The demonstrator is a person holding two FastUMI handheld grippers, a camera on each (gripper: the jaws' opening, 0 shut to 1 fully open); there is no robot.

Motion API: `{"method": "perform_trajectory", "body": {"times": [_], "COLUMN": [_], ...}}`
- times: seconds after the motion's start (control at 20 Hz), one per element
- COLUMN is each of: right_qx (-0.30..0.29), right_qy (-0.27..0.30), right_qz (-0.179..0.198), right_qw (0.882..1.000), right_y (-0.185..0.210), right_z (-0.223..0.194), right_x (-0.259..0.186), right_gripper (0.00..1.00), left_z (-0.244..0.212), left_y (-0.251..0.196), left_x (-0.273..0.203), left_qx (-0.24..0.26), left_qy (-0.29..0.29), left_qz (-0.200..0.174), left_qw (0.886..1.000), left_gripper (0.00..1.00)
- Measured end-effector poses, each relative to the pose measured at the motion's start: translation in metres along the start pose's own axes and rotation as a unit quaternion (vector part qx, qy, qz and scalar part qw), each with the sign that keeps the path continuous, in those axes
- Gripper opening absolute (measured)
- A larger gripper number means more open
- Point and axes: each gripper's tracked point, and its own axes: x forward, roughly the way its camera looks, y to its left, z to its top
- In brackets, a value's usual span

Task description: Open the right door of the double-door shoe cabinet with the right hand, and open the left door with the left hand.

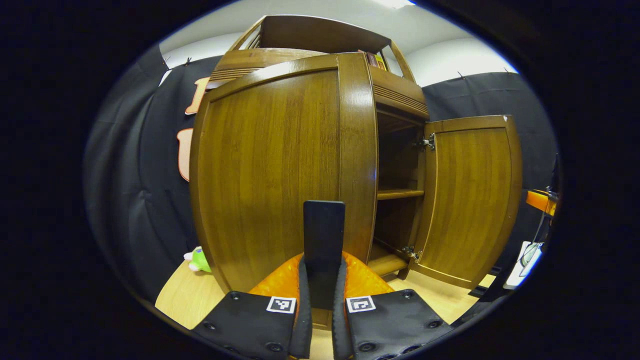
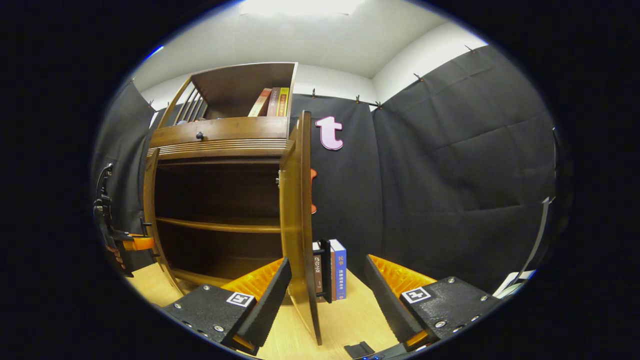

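Left gripper view, nearest the lens: the left gripper (image 1: 323, 280) has its two fingers (image 1: 301, 300) drawn in tight on a dark upright handle (image 1: 324, 235) standing on the left door (image 1: 280, 170), each finger pressed to a side of it. Each finger carries a small square black-and-white marker (image 1: 281, 304) with no readable writing. That door is swung out toward the camera, its wood panel filling the middle of the view. Past its edge the shoe cabinet (image 1: 395, 100) stands open, a shelf (image 1: 400, 193) crossing its dark interior. Farther right the right door (image 1: 467, 200) hangs open on two metal hinges (image 1: 427, 143). Low at the left, a small green plush toy (image 1: 199, 260) lies on the pale wooden floor (image 1: 185, 295) beside the cabinet.

Right gripper view, nearest first: the right gripper (image 2: 325, 287) has its fingers (image 2: 272, 295) spread wide, and the right door, seen edge-on, stands between them without either one touching it. Just behind the door, a few books (image 2: 336, 270) stand upright on the floor; their spines bear print too small to read. The open cabinet shows two bare compartments, and above them a drawer front with a small dark knob (image 2: 199, 135). More books (image 2: 274, 102) lean in the open top rack, titles illegible. At the far left edge a hand (image 2: 114, 255) holds the other gripper.
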Motion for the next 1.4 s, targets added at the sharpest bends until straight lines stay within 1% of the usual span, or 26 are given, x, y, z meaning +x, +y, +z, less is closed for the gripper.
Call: {"method": "perform_trajectory", "body": {"times": [0.15,0.45,0.5,0.65,0.95,1.1,1.15,1.2,1.3,1.4], "right_qx": [0.002,-0.001,-0.002,-0.003,0.011,0.016,0.019,0.021,0.021,0.023], "right_qy": [0.001,0.002,0.003,0.005,0.012,0.013,0.014,0.015,0.016,0.016], "right_qz": [0.011,0.037,0.041,0.051,0.083,0.097,0.102,0.106,0.112,0.114], "right_qw": [1.000,0.999,0.999,0.999,0.996,0.995,0.995,0.994,0.993,0.993], "right_y": [0.011,0.041,0.046,0.059,0.100,0.117,0.123,0.127,0.133,0.135], "right_z": [-0.003,-0.004,-0.005,-0.007,-0.009,-0.010,-0.010,-0.010,-0.011,-0.010], "right_x": [0.000,-0.003,-0.004,-0.004,0.003,0.006,0.007,0.007,0.009,0.010], "right_gripper": [0.92,0.92,0.92,0.92,0.92,0.92,0.92,0.92,0.92,0.92], "left_z": [0.000,-0.001,-0.001,0.002,-0.001,-0.001,-0.003,0.001,-0.001,0.001], "left_y": [0.010,0.031,0.036,0.050,0.074,0.090,0.097,0.107,0.119,0.136], "left_x": [-0.020,-0.048,-0.053,-0.067,-0.090,-0.101,-0.105,-0.110,-0.117,-0.124], "left_qx": [-0.005,-0.009,-0.009,-0.002,0.003,0.005,0.005,0.009,0.022,0.024], "left_qy": [0.002,0.006,0.006,0.005,0.004,-0.002,-0.001,-0.004,-0.006,-0.006], "left_qz": [-0.002,0.002,0.005,0.017,0.036,0.050,0.061,0.070,0.084,0.106], "left_qw": [1.000,1.000,1.000,1.000,0.999,0.999,0.998,0.997,0.996,0.994], "left_gripper": [0.22,0.23,0.22,0.23,0.22,0.21,0.22,0.17,0.17,0.14]}}
